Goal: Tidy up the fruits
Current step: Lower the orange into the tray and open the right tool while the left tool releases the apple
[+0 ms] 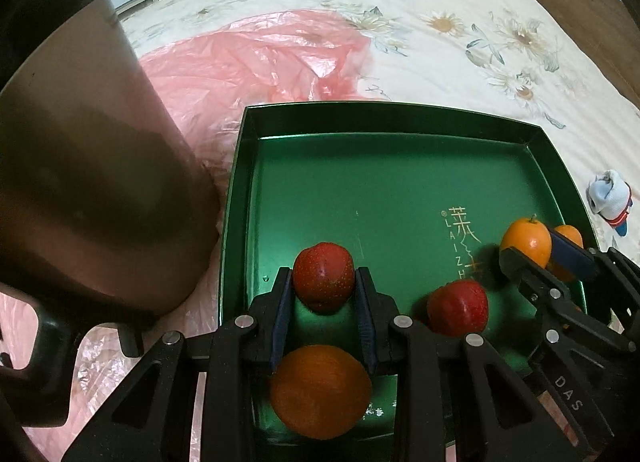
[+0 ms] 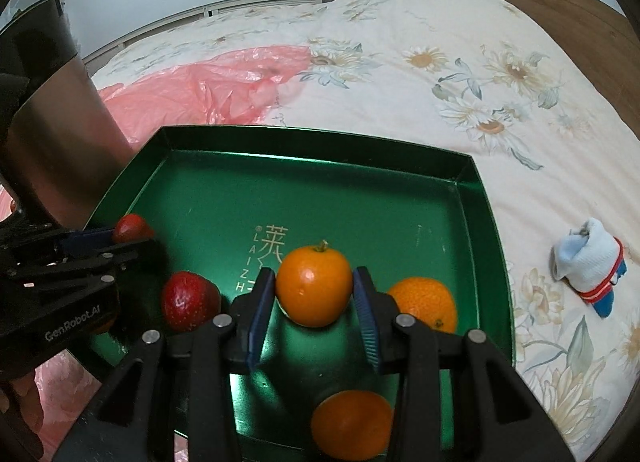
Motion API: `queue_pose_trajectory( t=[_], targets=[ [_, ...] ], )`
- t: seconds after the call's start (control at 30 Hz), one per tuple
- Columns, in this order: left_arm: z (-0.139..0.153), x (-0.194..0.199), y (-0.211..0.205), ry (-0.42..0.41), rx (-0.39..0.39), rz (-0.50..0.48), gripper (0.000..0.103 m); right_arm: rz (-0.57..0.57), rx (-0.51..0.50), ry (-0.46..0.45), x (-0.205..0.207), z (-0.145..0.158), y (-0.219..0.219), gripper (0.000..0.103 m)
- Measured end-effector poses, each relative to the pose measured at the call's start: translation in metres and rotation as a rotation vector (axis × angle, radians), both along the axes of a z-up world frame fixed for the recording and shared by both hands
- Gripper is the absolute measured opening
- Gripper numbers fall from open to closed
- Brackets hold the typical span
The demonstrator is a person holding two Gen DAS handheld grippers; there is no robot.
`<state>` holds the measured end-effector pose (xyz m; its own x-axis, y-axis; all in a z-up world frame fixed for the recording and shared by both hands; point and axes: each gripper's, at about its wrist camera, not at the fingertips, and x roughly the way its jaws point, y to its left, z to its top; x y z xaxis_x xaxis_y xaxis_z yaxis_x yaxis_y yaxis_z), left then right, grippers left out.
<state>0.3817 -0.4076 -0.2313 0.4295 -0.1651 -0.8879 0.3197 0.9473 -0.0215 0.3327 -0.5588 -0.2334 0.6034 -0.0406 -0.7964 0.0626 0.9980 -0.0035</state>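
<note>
From the left wrist camera, a green tray (image 1: 400,165) with gold lettering sits on a bed covered by a cream floral quilt (image 1: 440,41). The left gripper (image 1: 323,290) reaches into the tray, its two blue-padded fingers pressed against the sides of a red strawberry (image 1: 323,282), gripping it. Directly under the gripper, nearer the camera, an orange (image 1: 320,392) lies on the tray floor. A second strawberry (image 1: 458,308) lies just to the right. Further right, the right gripper (image 1: 532,252) clamps an orange with a stem (image 1: 525,242), and another orange (image 1: 568,240) peeks out behind its finger. A tall brown cylindrical container (image 1: 88,181) stands left of the tray, on crumpled pink plastic (image 1: 260,57). A small white, red and blue sock (image 1: 610,201) lies on the quilt to the right. From the right wrist camera, the right gripper (image 2: 314,294) holds the stemmed orange (image 2: 314,286) between its blue pads, closed on it, over the green tray (image 2: 360,197). One orange (image 2: 426,304) rests on the tray floor just right of it, and another (image 2: 351,424) lies below the gripper, close to the near edge. At the left, the left gripper (image 2: 124,240) holds its strawberry (image 2: 131,226) at the fingertips, and the loose strawberry (image 2: 190,298) lies beside it on the tray. The brown container (image 2: 52,133), the pink plastic (image 2: 208,85), the floral quilt (image 2: 440,81) and the sock (image 2: 590,266) all appear around the tray.
</note>
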Motion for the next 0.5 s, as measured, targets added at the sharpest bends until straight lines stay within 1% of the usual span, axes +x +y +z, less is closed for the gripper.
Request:
queue_pose_trajectory(
  t=[0.13, 0.17, 0.2, 0.23, 0.27, 0.3, 0.33, 0.37, 0.4, 0.5],
  targets=[
    [0.0, -0.002, 0.001, -0.005, 0.004, 0.003, 0.027, -0.006, 0.002, 0.007, -0.001, 0.001, 0.001, 0.046],
    [0.0, -0.002, 0.001, -0.001, 0.004, 0.006, 0.029, -0.006, -0.001, 0.01, -0.001, 0.001, 0.001, 0.046],
    [-0.001, -0.002, 0.0, 0.007, 0.018, 0.01, 0.046, -0.005, -0.005, 0.015, 0.0, 0.002, 0.001, 0.046],
    [-0.002, -0.002, 0.0, 0.019, 0.022, 0.01, 0.048, -0.003, -0.005, 0.019, 0.0, 0.002, 0.002, 0.046],
    [-0.001, -0.003, 0.0, 0.029, 0.009, 0.007, 0.052, 0.0, 0.0, 0.024, 0.0, 0.002, 0.002, 0.048],
    [-0.001, -0.004, 0.0, 0.025, 0.013, 0.007, 0.053, 0.002, 0.009, 0.018, -0.001, 0.004, 0.002, 0.072],
    [0.001, -0.007, -0.002, 0.014, 0.023, 0.003, 0.054, -0.005, 0.006, 0.01, -0.002, 0.005, 0.003, 0.084],
    [0.003, -0.009, -0.003, 0.005, 0.029, -0.003, 0.056, -0.018, -0.007, 0.004, -0.004, 0.007, 0.004, 0.103],
    [0.004, -0.011, -0.003, 0.0, 0.032, -0.002, 0.057, -0.025, -0.012, 0.001, -0.005, 0.008, 0.004, 0.103],
    [0.008, -0.015, -0.003, 0.004, 0.038, -0.004, 0.06, -0.044, 0.02, -0.009, -0.01, 0.012, -0.001, 0.103]
  ],
)
